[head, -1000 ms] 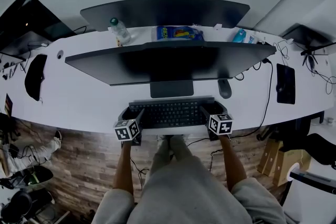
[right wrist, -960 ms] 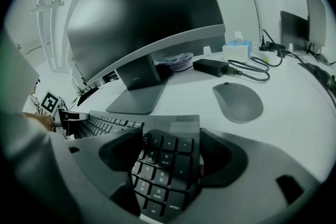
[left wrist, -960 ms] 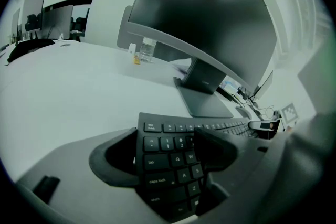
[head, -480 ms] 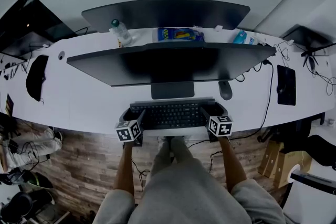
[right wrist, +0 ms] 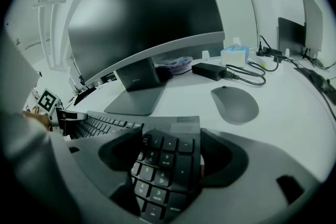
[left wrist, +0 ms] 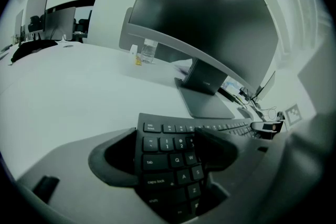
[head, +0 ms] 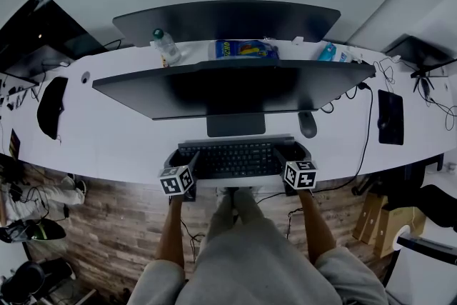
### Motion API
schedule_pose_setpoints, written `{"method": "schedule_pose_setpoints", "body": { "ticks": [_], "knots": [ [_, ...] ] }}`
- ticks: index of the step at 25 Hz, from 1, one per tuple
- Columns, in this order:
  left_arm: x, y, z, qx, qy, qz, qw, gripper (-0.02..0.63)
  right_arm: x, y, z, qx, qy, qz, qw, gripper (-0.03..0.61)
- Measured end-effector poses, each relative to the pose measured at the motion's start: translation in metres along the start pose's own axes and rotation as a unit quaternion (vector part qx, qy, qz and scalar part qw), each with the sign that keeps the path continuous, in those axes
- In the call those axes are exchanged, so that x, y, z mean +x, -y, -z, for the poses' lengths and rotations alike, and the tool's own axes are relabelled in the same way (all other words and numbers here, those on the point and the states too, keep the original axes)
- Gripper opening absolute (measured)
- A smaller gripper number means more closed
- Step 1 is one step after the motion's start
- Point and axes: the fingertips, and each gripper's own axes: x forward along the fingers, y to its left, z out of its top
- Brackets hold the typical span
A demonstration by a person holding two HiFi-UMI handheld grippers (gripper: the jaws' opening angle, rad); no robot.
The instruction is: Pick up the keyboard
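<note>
A dark keyboard (head: 230,158) lies along the front edge of the white desk (head: 128,139), just before the monitor's stand (head: 235,123). My left gripper (head: 180,155) has the keyboard's left end between its jaws. In the left gripper view one jaw sits against the keyboard's (left wrist: 173,160) left edge and the other lies over the keys. My right gripper (head: 291,151) holds the right end the same way, around the number pad (right wrist: 168,165). Both grip wide. Whether the keyboard is off the desk, I cannot tell.
A wide curved monitor (head: 228,86) stands right behind the keyboard. A grey mouse (head: 305,121) lies to its right, near a cable (head: 364,125) and a black pad (head: 389,114). A bottle (head: 164,45) and a blue packet (head: 246,48) sit behind the monitor. The person's legs are below the desk edge.
</note>
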Motion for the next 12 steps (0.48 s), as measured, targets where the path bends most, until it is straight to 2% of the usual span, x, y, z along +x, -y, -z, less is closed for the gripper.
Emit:
{"method": "schedule_pose_setpoints", "body": {
  "ticks": [6,12],
  "knots": [
    [0.0008,-0.0002,0.0029,-0.006,-0.012,-0.001,0.9999,0.322,0.0014,0.0024,0.0053,0.012,-0.012,0.000,1.000,0.331],
    [0.0002,0.0013,0.0031,-0.015,-0.003,0.004,0.9999,0.322,0.0008,0.0021,0.0054,0.017,-0.012,0.000,1.000,0.333]
  ]
}}
